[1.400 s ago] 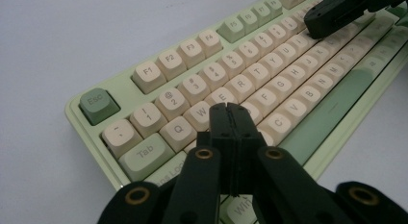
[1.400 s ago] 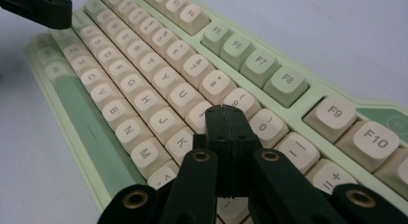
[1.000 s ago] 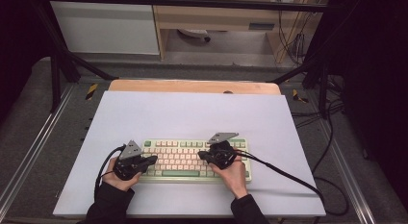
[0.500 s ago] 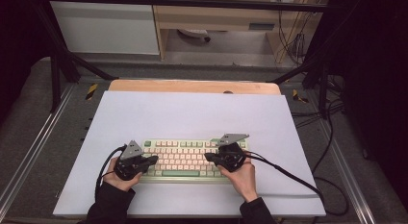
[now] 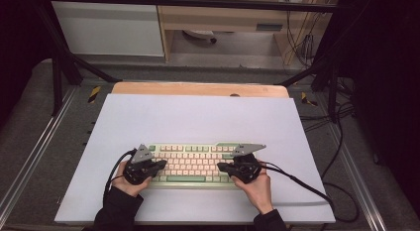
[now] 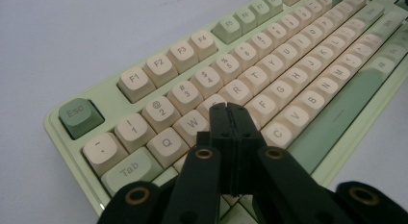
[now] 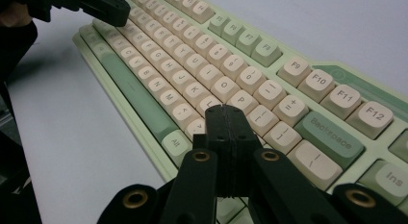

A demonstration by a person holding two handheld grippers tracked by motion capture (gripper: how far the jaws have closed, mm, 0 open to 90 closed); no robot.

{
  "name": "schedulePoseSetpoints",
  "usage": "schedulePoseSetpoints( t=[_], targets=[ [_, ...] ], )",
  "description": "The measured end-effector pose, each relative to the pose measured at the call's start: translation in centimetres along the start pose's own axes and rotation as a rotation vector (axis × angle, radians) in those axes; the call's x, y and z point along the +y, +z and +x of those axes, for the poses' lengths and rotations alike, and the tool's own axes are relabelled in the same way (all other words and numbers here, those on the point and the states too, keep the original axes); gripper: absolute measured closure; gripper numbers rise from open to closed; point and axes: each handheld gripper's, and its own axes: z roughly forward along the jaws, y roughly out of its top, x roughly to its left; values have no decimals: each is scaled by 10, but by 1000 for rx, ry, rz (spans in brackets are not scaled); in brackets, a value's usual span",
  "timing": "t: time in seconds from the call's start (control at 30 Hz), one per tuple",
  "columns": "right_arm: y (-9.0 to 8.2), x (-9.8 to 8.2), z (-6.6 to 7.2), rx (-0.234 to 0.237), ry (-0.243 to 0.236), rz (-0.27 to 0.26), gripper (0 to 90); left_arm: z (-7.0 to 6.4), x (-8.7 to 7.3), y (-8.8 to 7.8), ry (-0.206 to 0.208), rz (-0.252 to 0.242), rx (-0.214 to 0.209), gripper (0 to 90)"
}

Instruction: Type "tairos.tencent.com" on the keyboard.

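You are poising both grippers over the pale-green, cream-keyed keyboard [image 5: 190,164] to type.
Left gripper [image 6: 230,108] and right gripper [image 7: 223,109] fingers are pressing together, making single key-poking tips; the keyboard is lying square on the white table [image 5: 198,117].

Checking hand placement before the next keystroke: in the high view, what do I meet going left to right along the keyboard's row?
Trailing cable loop → left gripper → keyboard → right gripper → right gripper's cable running off toward the table's right edge.

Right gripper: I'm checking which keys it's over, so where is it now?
In the high view, the right gripper is over the right half of the pale green keyboard; its shut fingers point near the P key.
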Motion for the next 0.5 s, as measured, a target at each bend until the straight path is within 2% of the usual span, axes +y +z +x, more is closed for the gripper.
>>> schedulePoseSetpoints(
  t=[0.5],
  targets=[
    [4, -5, 3, 14, -7, 3, 900, -1, -2, 6, 6, 8, -3, 897]
  ],
)
